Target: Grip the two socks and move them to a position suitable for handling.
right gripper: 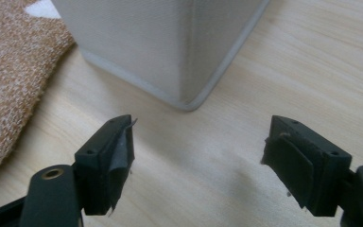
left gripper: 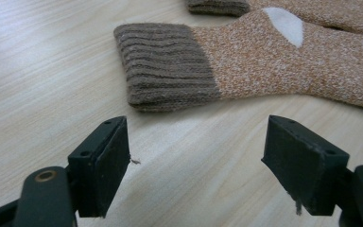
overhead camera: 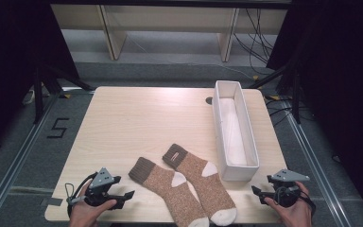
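Note:
Two orange-brown socks with dark brown ribbed cuffs and white heels and toes lie side by side at the table's front middle: the left sock (overhead camera: 169, 190) and the right sock (overhead camera: 203, 182). My left gripper (overhead camera: 125, 198) rests low at the front left, open and empty, its jaws facing the left sock's cuff (left gripper: 168, 66) a short way off. At the front right, my right gripper (overhead camera: 257, 193) is open and empty, pointing at the near corner of the white fabric box (right gripper: 170, 42), with a sock's edge (right gripper: 9, 71) at its left.
The long narrow white box (overhead camera: 220, 123) stands lengthwise on the table's right side, with pale fabric inside. A dark round hole (overhead camera: 209, 100) sits in the tabletop near the box's far end. Bare wood (overhead camera: 137, 123) spreads behind the socks. Black stands and cables flank the table.

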Tool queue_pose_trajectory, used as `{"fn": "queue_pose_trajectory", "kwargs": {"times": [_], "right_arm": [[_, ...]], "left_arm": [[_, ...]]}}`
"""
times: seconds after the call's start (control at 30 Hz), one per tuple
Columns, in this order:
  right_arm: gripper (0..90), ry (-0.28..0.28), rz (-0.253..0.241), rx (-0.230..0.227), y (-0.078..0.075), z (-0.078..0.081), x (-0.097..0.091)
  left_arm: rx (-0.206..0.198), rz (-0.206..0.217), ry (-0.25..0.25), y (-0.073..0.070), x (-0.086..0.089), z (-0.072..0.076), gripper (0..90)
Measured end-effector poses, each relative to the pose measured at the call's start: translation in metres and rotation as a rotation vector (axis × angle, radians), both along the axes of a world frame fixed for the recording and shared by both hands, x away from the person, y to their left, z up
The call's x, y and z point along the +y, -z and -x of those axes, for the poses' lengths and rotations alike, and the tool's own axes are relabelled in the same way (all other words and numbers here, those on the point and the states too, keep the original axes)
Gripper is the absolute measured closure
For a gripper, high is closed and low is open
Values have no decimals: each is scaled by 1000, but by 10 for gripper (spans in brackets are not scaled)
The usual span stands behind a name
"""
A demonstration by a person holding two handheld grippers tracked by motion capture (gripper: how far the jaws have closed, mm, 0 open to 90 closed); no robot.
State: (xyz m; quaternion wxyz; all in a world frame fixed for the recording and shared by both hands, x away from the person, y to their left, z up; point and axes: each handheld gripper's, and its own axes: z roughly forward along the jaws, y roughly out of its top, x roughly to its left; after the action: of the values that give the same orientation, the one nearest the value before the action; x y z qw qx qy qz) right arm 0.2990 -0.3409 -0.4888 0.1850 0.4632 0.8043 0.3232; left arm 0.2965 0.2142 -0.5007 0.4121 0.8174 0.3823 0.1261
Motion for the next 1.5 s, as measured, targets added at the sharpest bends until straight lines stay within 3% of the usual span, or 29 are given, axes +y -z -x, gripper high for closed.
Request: {"fn": "queue_pose_trajectory", "kwargs": {"times": [0.07,0.1,0.13,0.17,0.2,0.23,0.27,0.3,0.33,0.37,0.4,0.43,0.47,0.5,0.53,0.57,0.6,0.63,0.67,0.8,0.93,1.03,1.07,1.13,1.27,1.3,1.37,1.5], "right_arm": [[249,-13,12,-25,0,-1,-2],[251,-34,4,-21,0,-2,-2],[252,-27,2,-29,0,-2,-3],[251,-14,-9,-2,-3,0,-2],[251,-7,0,-26,-3,1,-2],[251,-40,-25,-25,-3,0,-1],[245,1,-47,0,-5,4,3],[231,-24,-38,-20,-6,3,3],[222,-19,-42,1,-11,7,7],[228,-43,-44,3,-14,10,10],[235,-37,-73,22,-16,14,15],[236,-59,-46,1,-19,15,16],[240,-53,-81,25,-20,18,21],[248,-89,-69,5,-20,17,22],[258,-89,-67,7,-22,19,25],[271,-100,-53,-6,-23,20,27],[293,-125,-48,-11,-25,22,31],[314,-137,-55,13,-26,26,35],[329,-180,-47,-10,-28,27,38],[396,-289,-46,-26,-34,36,58],[430,-386,-44,-5,-34,39,79],[456,-472,-36,9,-28,36,94],[456,-472,-36,9,-28,36,94],[499,-557,-17,36,-23,35,113],[539,-609,-12,54,-20,35,131],[570,-663,-14,57,-17,33,143],[584,-678,-8,76,-16,32,152],[610,-725,33,95,-10,28,172]], "left_arm": [[-3,23,-15,1,-1,-1,223],[0,-3,-1,0,1,-1,223],[2,-1,-1,0,1,-1,223],[3,-6,-5,0,1,-1,222],[2,-9,-8,0,1,-1,220],[-1,-3,-16,0,0,-2,220],[-5,-4,-22,0,-1,-3,220],[-6,-20,-15,0,0,-4,220],[-9,7,-41,1,-3,-4,220],[-9,-25,-21,-1,-1,-6,220],[-11,-21,-27,-1,-2,-7,220],[-18,-26,-30,-1,-3,-8,221],[-12,-28,-25,-1,-3,-9,222],[-13,-20,-32,-1,-4,-10,224],[-17,-8,-31,0,-6,-12,228],[-18,-21,-28,-1,-7,-13,235],[-18,-24,-23,-1,-9,-15,251],[-18,-33,-23,-1,-11,-17,267],[-17,-41,-15,-1,-12,-19,269],[-14,-55,-15,-1,-18,-30,350],[0,-112,-7,3,-22,-41,444],[15,-127,-14,6,-23,-46,453],[20,-123,-15,7,-23,-48,453],[3,-133,-7,7,-24,-52,537],[-18,-150,-5,5,-24,-55,681],[-30,-157,-3,4,-23,-57,718],[-36,-146,-9,5,-23,-59,746],[-54,-189,12,1,-22,-63,810]]}}
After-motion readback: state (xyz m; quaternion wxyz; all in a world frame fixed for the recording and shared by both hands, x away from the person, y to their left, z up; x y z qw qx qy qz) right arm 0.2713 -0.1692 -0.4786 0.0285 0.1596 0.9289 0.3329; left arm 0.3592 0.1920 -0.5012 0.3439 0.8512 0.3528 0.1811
